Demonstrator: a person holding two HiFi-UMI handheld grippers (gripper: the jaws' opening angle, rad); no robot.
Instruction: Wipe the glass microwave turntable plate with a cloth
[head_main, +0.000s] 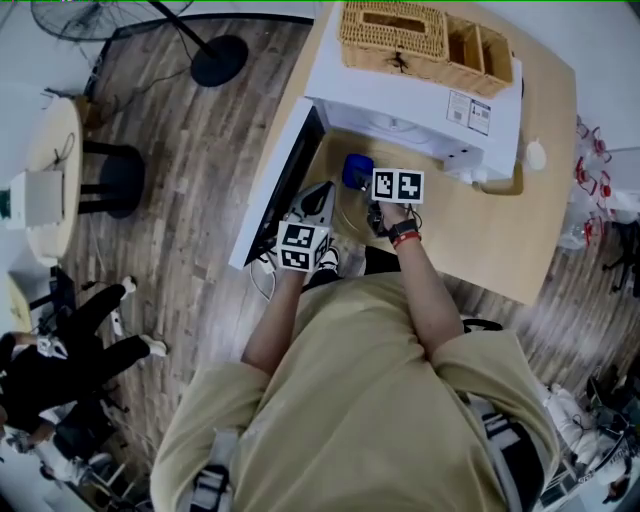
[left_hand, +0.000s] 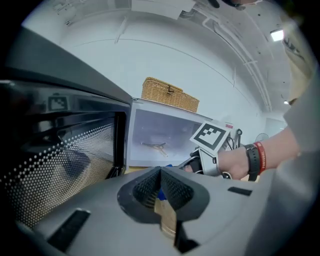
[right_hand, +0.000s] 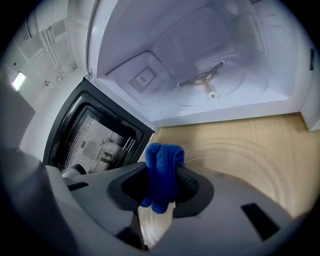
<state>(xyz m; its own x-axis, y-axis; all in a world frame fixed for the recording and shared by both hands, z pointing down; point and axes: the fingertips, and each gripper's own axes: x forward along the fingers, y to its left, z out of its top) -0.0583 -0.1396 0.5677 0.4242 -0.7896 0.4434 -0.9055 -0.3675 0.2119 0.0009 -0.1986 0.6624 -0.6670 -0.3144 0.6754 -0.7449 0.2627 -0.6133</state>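
The glass turntable plate (head_main: 347, 222) lies flat on the wooden table (head_main: 500, 240) in front of the open white microwave (head_main: 420, 115); its faint rings (right_hand: 242, 152) show in the right gripper view. My right gripper (head_main: 366, 190) (right_hand: 163, 174) is shut on a folded blue cloth (head_main: 356, 170) (right_hand: 160, 192), held just above the plate's far side. My left gripper (head_main: 315, 212) (left_hand: 160, 182) sits at the plate's left edge, jaws nearly together on the thin glass rim, which hardly shows. In the left gripper view the right hand (left_hand: 235, 162) is close ahead.
The microwave door (head_main: 285, 185) (right_hand: 100, 135) (left_hand: 60, 155) hangs open at the left. The roller ring (right_hand: 205, 82) lies inside the cavity. A wicker basket (head_main: 395, 35) (left_hand: 170, 95) sits on top. A fan base (head_main: 220, 60), a round table (head_main: 50, 165) and a seated person (head_main: 70, 350) are at the left.
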